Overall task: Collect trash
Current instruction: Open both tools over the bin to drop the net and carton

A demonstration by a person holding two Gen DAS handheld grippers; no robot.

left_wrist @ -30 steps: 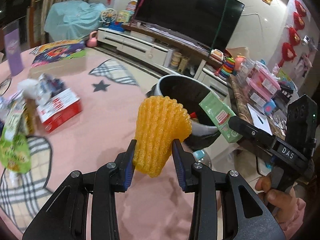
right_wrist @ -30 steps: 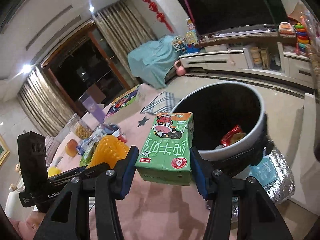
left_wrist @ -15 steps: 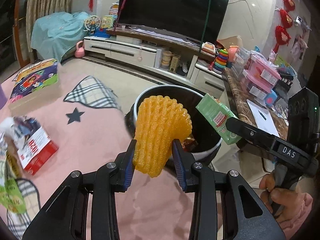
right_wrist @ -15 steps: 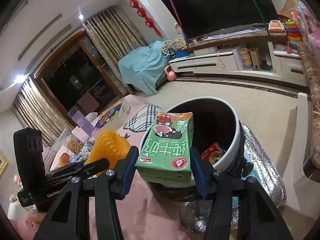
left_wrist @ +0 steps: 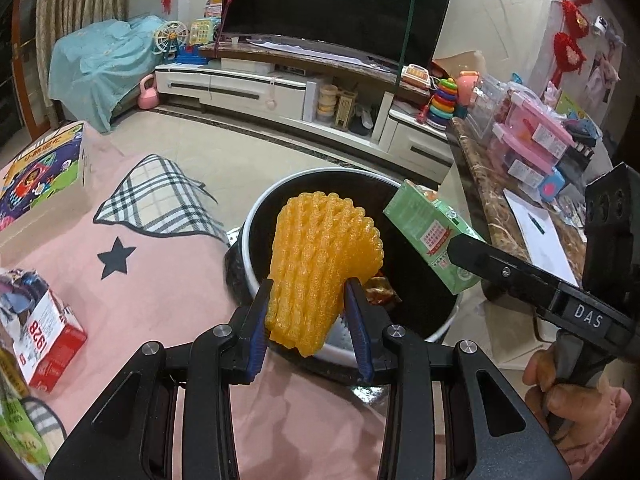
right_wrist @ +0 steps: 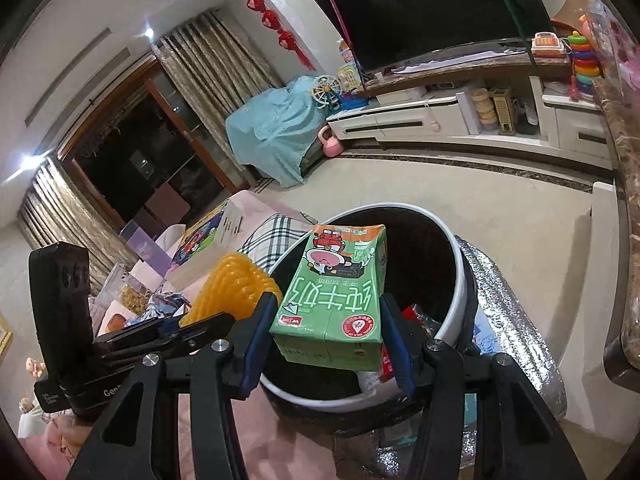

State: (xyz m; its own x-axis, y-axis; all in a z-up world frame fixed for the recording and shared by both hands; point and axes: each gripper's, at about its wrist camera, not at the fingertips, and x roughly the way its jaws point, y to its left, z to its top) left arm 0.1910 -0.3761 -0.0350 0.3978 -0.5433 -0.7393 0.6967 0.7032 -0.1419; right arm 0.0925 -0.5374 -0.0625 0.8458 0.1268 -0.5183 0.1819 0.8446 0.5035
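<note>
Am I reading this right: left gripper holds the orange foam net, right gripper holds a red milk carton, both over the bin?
Not quite. The milk carton is green, not red; the right wrist view shows it clamped in the right gripper. The rest stands: the left gripper holds the orange foam net, and both are over the bin.

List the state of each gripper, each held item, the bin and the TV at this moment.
left gripper: shut on the orange foam net
orange foam net: held upright, in front of the bin mouth
right gripper: shut on the green milk carton
green milk carton: held, intact, over the bin
trash bin: open, no lid, wrappers inside
TV: screen dark
red-and-white box: lying on the pink cloth
</note>
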